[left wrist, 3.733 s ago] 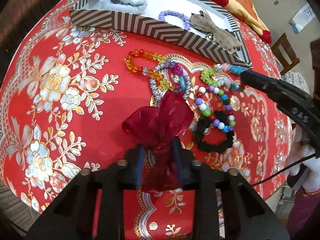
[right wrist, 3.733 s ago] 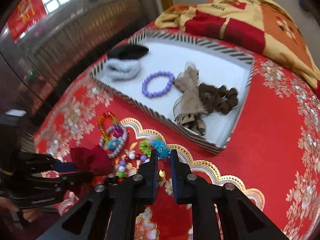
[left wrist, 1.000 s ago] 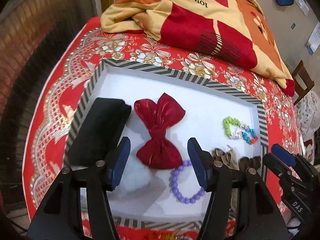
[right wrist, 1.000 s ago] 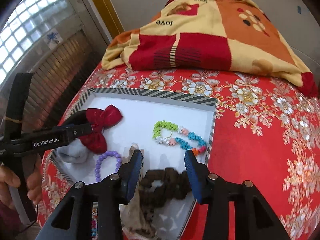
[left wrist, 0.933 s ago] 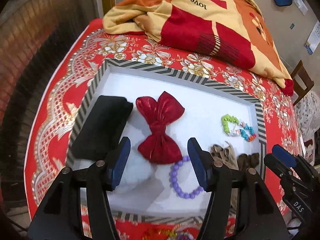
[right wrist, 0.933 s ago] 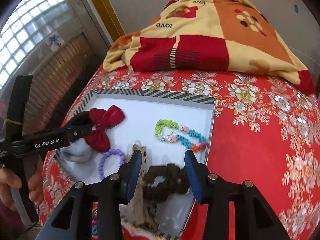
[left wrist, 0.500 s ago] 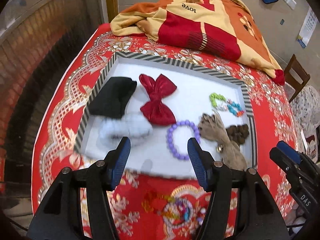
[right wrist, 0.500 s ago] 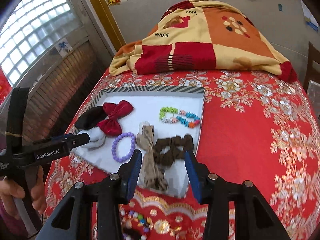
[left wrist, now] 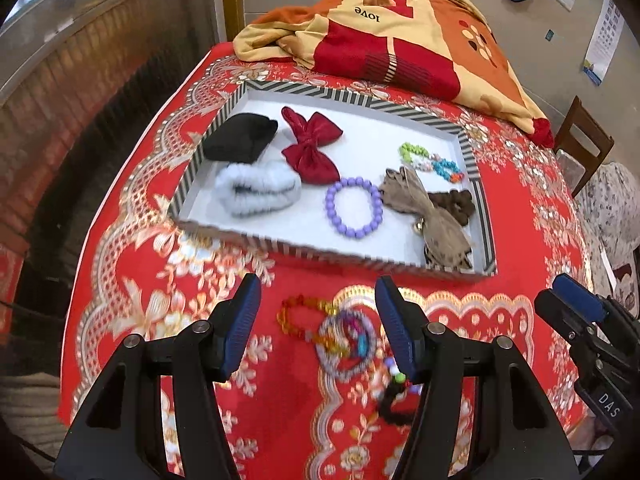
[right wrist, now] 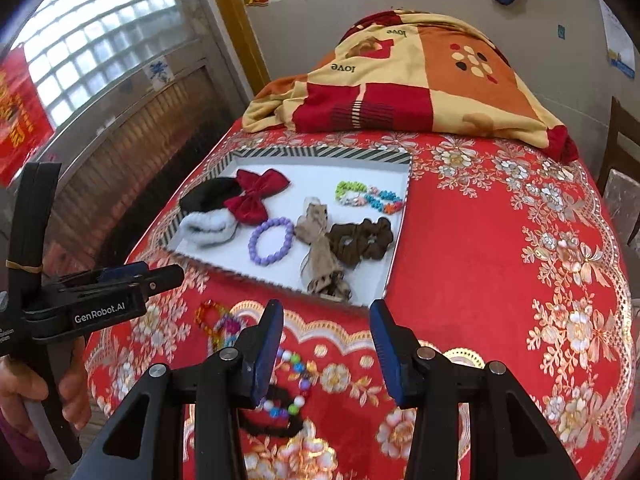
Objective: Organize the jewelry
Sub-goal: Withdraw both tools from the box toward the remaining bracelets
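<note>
The left tool stands with its jaws wide and nothing between them, above loose bracelets lying on the red worktop in front of the tray. The right tool is partly spread and also empty, over a beaded bracelet and a black hair tie. The tray holds a red bow, purple bracelet, white scrunchie, black scrunchie, tan bow, brown scrunchie and a colourful bead strand.

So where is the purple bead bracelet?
The purple bead bracelet lies in the striped tray, near its front edge in both views, between the white fluffy band and the tan bow.
</note>
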Available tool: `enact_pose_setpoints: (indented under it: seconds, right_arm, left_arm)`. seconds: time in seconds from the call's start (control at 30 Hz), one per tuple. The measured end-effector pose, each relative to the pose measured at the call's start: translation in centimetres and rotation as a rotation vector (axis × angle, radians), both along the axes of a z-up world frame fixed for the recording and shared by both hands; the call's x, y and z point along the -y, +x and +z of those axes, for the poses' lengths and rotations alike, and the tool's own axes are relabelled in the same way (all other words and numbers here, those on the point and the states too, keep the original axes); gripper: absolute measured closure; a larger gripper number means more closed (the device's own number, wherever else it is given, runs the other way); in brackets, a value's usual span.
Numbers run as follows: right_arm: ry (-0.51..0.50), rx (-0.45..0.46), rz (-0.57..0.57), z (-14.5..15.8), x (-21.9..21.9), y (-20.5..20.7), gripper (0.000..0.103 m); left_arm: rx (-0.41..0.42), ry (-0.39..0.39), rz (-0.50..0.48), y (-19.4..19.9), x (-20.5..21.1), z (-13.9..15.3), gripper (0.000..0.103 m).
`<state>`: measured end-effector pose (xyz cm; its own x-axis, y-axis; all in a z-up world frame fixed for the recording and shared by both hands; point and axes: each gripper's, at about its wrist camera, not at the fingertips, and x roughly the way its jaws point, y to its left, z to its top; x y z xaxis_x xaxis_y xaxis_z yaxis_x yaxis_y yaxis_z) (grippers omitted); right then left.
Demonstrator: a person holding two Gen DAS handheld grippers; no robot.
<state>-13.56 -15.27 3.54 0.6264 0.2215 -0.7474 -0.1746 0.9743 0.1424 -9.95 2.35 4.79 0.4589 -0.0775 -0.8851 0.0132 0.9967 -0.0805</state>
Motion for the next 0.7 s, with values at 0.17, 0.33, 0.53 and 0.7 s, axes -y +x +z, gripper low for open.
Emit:
enact_pose_setpoints:
  seconds: [0.17, 0.33, 0.53, 0.7]
  right_arm:
    - [-0.022, 0.001, 0.027, -0.2, -0.8, -1.9, 0.060]
    - [-0.015, 0.006, 0.048, -0.3, -1.3, -3.3, 0.060]
    - [-0.043, 0.006, 0.045, -0.5, -1.6, -4.7, 0.060]
    - [-0.035, 0.000, 0.049, -0.6, -1.5, -5.5, 0.060]
  left_arm:
    - [-0.002, 0.000, 0.013, -2.1, 0.0, 0.1, 0.044]
    - [0.006, 0.002, 0.024, -3.8, 0.1, 0.4, 0.044]
    - [0.009, -0.006, 0.027, -5.5, 0.4, 0.6, 0.044]
    - [0.002, -0.011, 0.026, -6.3, 0.6, 0.5, 0.044]
